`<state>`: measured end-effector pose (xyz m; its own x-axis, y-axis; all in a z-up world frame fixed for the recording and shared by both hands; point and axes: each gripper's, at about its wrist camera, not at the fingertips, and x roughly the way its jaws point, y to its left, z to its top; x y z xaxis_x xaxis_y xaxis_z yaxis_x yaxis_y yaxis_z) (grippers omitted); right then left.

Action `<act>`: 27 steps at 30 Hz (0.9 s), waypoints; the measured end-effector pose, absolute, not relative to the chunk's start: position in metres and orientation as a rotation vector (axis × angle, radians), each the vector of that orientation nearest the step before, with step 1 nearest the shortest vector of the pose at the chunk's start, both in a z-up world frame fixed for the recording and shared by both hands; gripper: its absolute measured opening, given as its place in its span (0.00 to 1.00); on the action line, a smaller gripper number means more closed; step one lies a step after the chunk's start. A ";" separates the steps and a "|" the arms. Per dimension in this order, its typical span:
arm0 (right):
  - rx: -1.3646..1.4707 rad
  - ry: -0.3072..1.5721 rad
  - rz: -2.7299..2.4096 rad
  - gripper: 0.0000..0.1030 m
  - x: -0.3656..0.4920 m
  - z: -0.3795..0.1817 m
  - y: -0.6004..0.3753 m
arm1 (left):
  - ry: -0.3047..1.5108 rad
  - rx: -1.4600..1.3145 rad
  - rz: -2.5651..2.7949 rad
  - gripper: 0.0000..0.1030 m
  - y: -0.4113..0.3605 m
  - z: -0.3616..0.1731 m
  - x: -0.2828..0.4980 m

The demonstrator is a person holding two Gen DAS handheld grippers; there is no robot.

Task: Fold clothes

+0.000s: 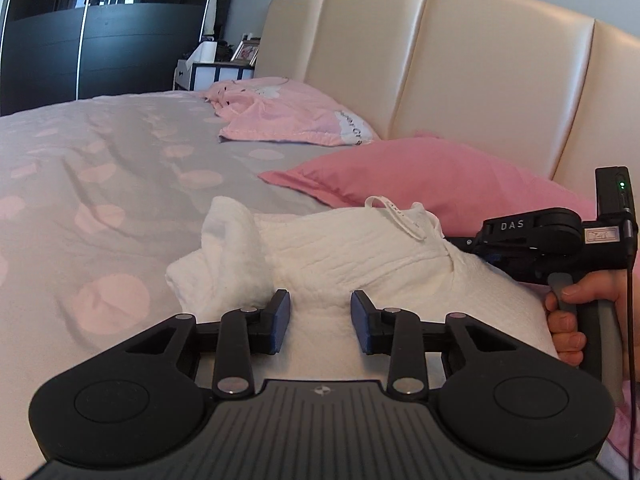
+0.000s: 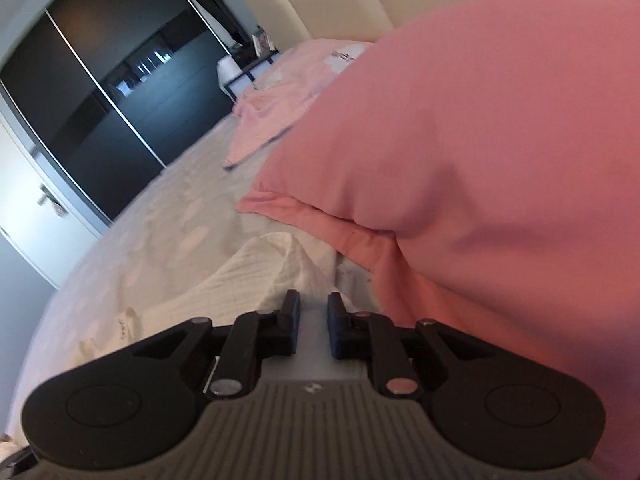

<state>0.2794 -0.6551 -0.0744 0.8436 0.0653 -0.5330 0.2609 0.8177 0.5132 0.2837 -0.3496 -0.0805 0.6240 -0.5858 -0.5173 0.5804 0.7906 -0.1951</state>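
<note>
Left wrist view: left gripper point(image 1: 320, 322) nearest, jaws apart and empty, low over a white garment point(image 1: 340, 268) lying bunched on the grey bed cover point(image 1: 100, 184). Soft, light, limp probably; best taken at an edge or corner.

Right wrist view: right gripper point(image 2: 313, 326) slightly apart, empty, beside the garment's edge point(image 2: 256, 276), near a pink pillow point(image 2: 480, 140).

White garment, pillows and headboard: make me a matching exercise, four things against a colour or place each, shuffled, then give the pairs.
Things:
1. white garment
2. plain pink pillow
3. printed pale pink pillow
4. headboard

Descriptions:
A. cream padded panels
B. farther up the bed, near the nightstand
C. lies crumpled just ahead of the left gripper's open jaws
D. right behind the garment

Pairs: 1-C, 2-D, 3-B, 4-A
</note>
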 end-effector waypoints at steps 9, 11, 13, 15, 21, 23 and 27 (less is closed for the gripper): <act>0.264 0.439 0.011 0.41 0.186 -0.003 -0.617 | 0.457 0.107 -0.680 0.34 -0.330 -0.038 0.201; 0.154 0.460 0.033 0.55 0.167 0.000 -0.601 | 0.481 0.139 -0.683 0.35 -0.333 -0.040 0.187; 0.076 0.481 0.054 0.60 0.155 -0.008 -0.587 | 0.493 0.174 -0.686 0.36 -0.338 -0.047 0.177; 0.026 0.538 0.062 0.60 0.154 -0.022 -0.578 | 0.517 0.201 -0.680 0.36 -0.344 -0.058 0.176; 0.068 0.627 0.056 0.60 0.165 -0.049 -0.585 | 0.601 0.148 -0.652 0.36 -0.344 -0.075 0.192; 0.074 0.621 0.057 0.60 0.166 -0.041 -0.584 | 0.582 0.134 -0.660 0.37 -0.339 -0.066 0.187; 0.043 0.605 0.073 0.60 0.154 -0.013 -0.579 | 0.516 0.108 -0.680 0.45 -0.321 -0.038 0.164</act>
